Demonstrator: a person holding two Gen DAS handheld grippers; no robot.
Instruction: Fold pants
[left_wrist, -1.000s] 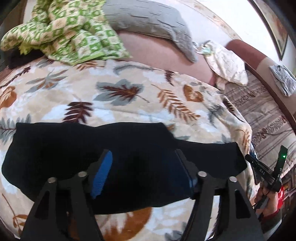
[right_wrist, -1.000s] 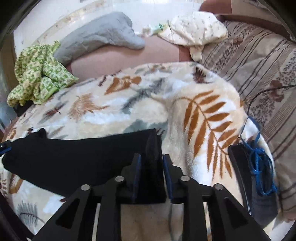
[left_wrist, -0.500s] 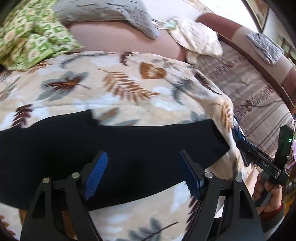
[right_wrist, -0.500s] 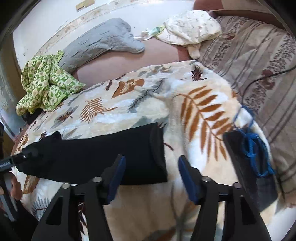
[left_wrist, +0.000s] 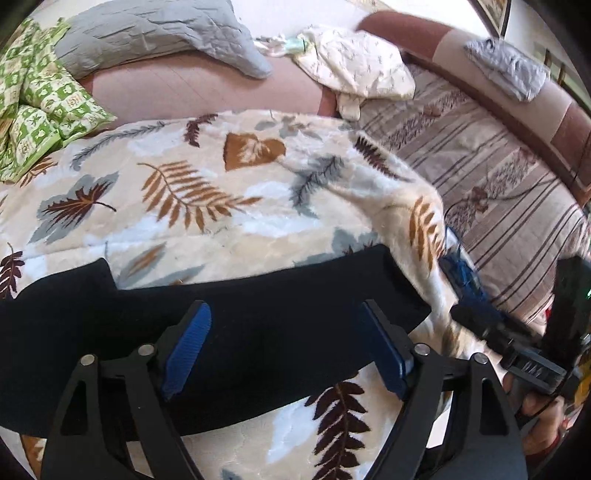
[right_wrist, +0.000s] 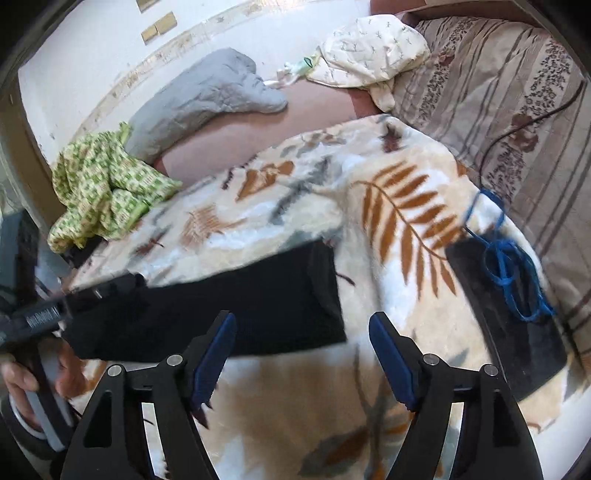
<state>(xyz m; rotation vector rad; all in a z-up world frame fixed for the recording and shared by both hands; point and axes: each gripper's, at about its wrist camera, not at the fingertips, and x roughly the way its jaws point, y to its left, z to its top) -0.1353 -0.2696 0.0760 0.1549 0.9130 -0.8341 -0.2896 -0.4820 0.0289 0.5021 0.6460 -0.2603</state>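
Now both jaws gape empty, black pants (left_wrist: 258, 332) lying flat beyond them.

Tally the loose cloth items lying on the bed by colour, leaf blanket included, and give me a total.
Black: 1, the pants
Green and white check: 1, the crumpled cloth
Grey: 1, the quilted cloth
Cream with small print: 1, the cloth
Beige with leaves: 1, the blanket
Total: 5

Black left gripper (left_wrist: 284, 347), blue ribbed pads (left_wrist: 186, 345), silver screws, bare-skinned hand (right_wrist: 22, 373)
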